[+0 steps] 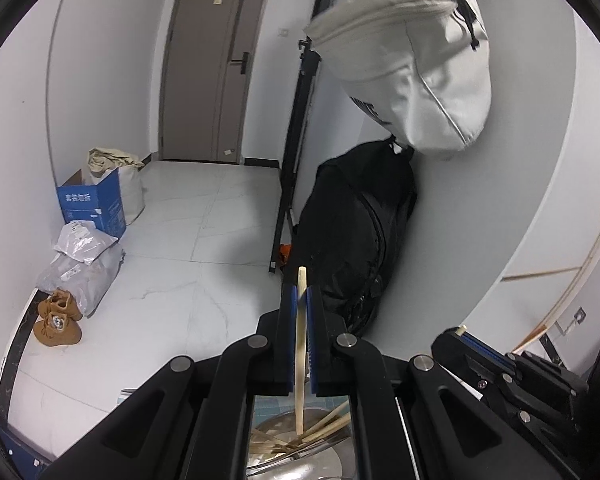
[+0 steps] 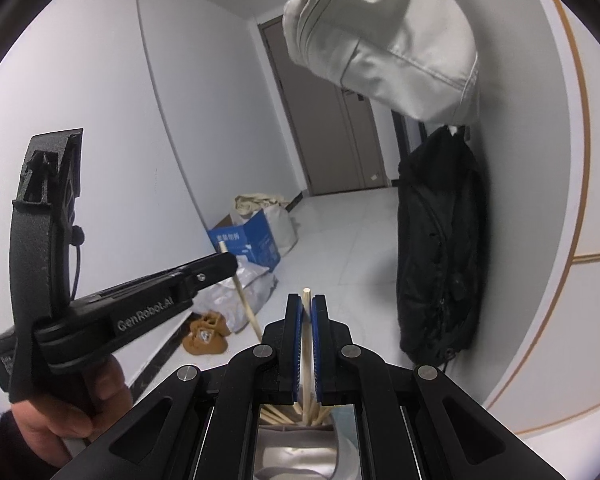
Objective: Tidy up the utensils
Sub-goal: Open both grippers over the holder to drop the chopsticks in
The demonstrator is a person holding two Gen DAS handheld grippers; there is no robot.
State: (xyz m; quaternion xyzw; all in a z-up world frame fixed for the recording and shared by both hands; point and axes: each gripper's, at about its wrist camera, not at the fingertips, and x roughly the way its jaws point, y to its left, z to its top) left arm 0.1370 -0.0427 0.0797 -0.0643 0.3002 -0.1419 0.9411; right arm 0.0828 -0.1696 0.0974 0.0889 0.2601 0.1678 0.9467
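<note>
My left gripper [image 1: 301,294] is shut on a wooden chopstick [image 1: 300,344] held upright; its lower end hangs over a metal bowl [image 1: 284,440] holding several loose chopsticks [image 1: 324,428]. My right gripper [image 2: 307,300] is shut on another wooden chopstick [image 2: 307,352], also upright, above a pale holder [image 2: 296,444] with several chopsticks [image 2: 284,414] standing in it. The left gripper [image 2: 224,260] also shows at the left of the right wrist view, with its chopstick [image 2: 244,300] slanting down. The right gripper [image 1: 460,332] shows at the lower right of the left wrist view.
A black jacket [image 1: 360,232] and a white bag [image 1: 412,64] hang on the curved wall to the right. A blue box [image 1: 92,204], plastic parcels [image 1: 80,264] and brown shoes [image 1: 58,320] sit on the tiled floor at left. A brown door [image 1: 216,64] stands behind.
</note>
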